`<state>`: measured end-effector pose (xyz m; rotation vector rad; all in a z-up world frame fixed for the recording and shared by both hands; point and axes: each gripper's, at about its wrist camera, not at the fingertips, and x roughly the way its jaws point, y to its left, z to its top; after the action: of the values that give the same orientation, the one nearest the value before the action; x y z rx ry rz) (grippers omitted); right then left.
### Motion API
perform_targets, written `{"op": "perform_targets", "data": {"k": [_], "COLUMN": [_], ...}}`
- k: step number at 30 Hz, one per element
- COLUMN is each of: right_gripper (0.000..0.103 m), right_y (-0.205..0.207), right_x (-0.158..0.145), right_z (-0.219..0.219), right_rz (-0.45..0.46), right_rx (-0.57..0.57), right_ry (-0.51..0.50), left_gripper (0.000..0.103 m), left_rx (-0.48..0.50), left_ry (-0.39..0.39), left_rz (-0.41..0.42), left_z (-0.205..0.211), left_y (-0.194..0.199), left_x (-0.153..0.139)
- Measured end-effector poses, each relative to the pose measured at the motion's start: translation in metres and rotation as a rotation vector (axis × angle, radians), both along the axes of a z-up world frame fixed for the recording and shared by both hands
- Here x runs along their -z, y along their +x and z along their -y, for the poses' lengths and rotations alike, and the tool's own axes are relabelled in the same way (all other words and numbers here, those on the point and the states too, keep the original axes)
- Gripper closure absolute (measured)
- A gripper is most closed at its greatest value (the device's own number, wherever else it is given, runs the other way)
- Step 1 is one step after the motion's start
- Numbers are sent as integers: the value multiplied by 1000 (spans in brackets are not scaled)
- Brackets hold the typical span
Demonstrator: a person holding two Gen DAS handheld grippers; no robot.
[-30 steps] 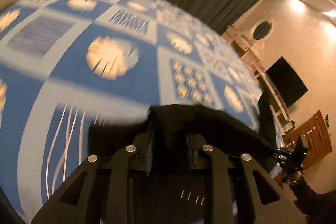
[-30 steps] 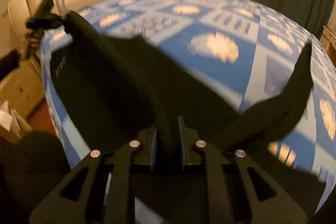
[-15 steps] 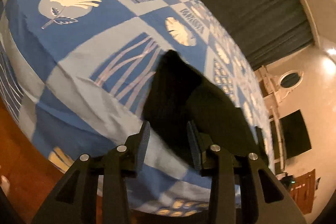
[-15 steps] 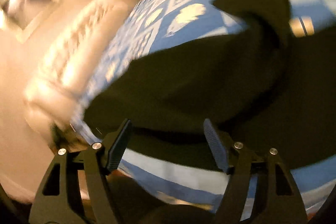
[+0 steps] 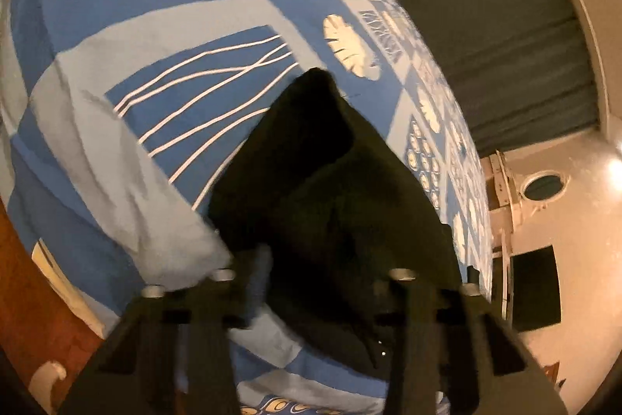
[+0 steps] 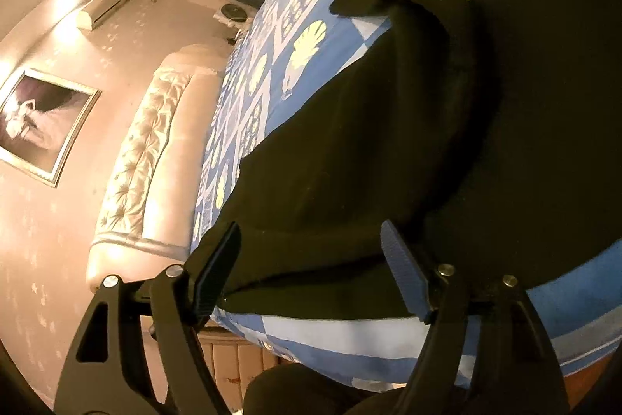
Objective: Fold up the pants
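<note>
Nearest in the right wrist view, the right gripper (image 6: 311, 267) has its fingers spread wide; they have just been opening, and the folded edge of the black pants (image 6: 388, 142) lies between them without either pad pressing on it. The cloth rests at the near edge of the bed (image 6: 350, 337), on the blue shell-print bedspread (image 6: 303, 37).

In the left wrist view, the left gripper (image 5: 318, 282) sits low over the same garment, and dark fabric fills the gap between its fingers. The frame is too dark and blurred there to tell whether the pads pinch the pants (image 5: 318, 150) or only straddle them.

Farther out, one end of the pants tapers to a point on the bedspread (image 5: 116, 45), and in the right view a leg curls up loosely rather than lying flat.

The risks I judge from here:
- the near edge could slide off the bed, since it lies close to the drop;
- the curled leg may trap a crease under the next fold;
- a grab could catch the bedspread along with the pants.

Beyond stand the tufted headboard (image 6: 155, 150) and dark curtains (image 5: 505, 45).
</note>
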<state>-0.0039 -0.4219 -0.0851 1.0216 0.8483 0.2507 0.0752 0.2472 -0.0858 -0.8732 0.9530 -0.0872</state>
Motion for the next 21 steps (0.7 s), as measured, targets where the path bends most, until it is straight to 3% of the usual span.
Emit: {"op": "perform_targets", "data": {"k": [5,9,14,18,21], "right_gripper": [29,42,45,94,97], "right_y": [-11,-13,0,8,2], "right_x": [3,11,15,21,14], "right_z": [5,8,6,5,9], "right_rz": [-60,-96,-104,-123,-84], "right_rx": [91,124,131,133,153], "right_ry": [-39,-36,-64,-114,-49], "left_gripper": [86,87,87,87,90], "left_rx": [-60,-97,-92,-102,-118], "left_ry": [-36,-80,-80,-89,-99], "left_rz": [-22,-27,-16,-21,-15], "left_z": [-4,-7,-8,-9,-12], "left_y": [-4,-7,-9,-7,-9], "left_x": [6,10,12,10,5]}}
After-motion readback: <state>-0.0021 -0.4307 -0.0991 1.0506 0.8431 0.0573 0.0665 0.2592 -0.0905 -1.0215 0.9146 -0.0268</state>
